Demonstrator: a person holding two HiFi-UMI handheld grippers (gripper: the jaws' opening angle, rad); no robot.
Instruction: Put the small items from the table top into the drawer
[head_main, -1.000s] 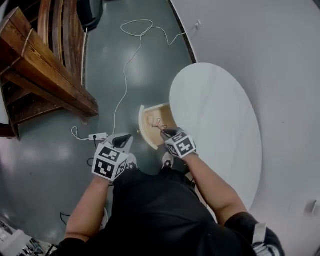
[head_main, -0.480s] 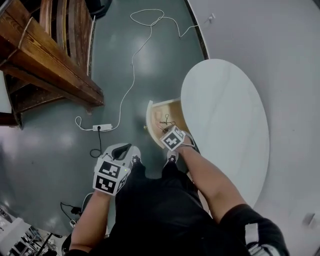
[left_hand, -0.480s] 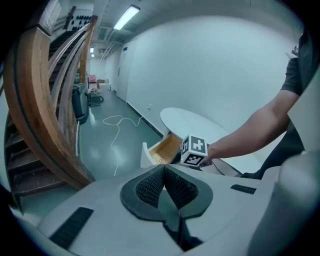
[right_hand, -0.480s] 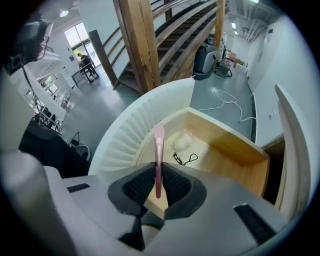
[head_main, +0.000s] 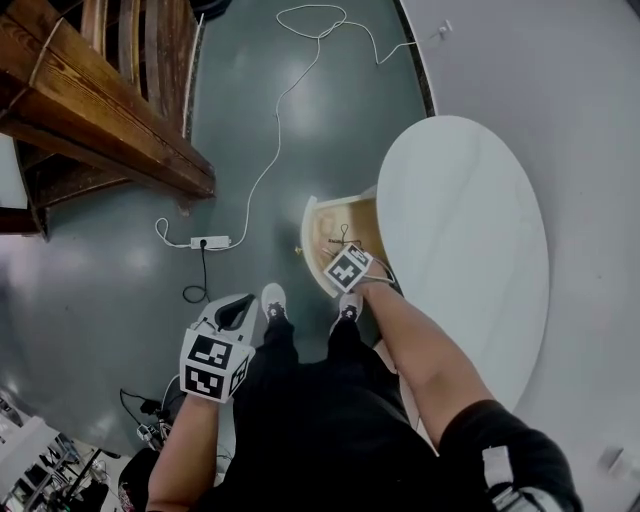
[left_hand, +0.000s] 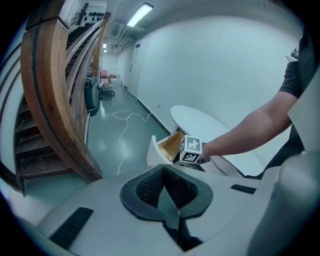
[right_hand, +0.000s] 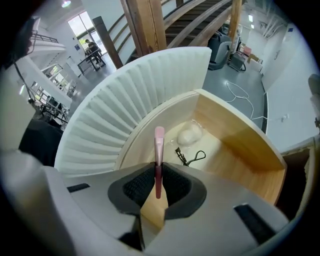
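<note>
The right gripper (right_hand: 159, 172) points down into the open drawer (right_hand: 235, 145), and its jaws are pinched tight on a thin pink brush (right_hand: 159, 145). The brush sticks out over the drawer's floor, near a black eyelash curler (right_hand: 191, 156) and a soft white puff (right_hand: 189, 134) that lie inside. The left gripper (left_hand: 164, 171) hangs over the grey floor (left_hand: 107, 140), well apart from the drawer and the white round table (head_main: 470, 240), with its jaws closed together and nothing between them.
</note>
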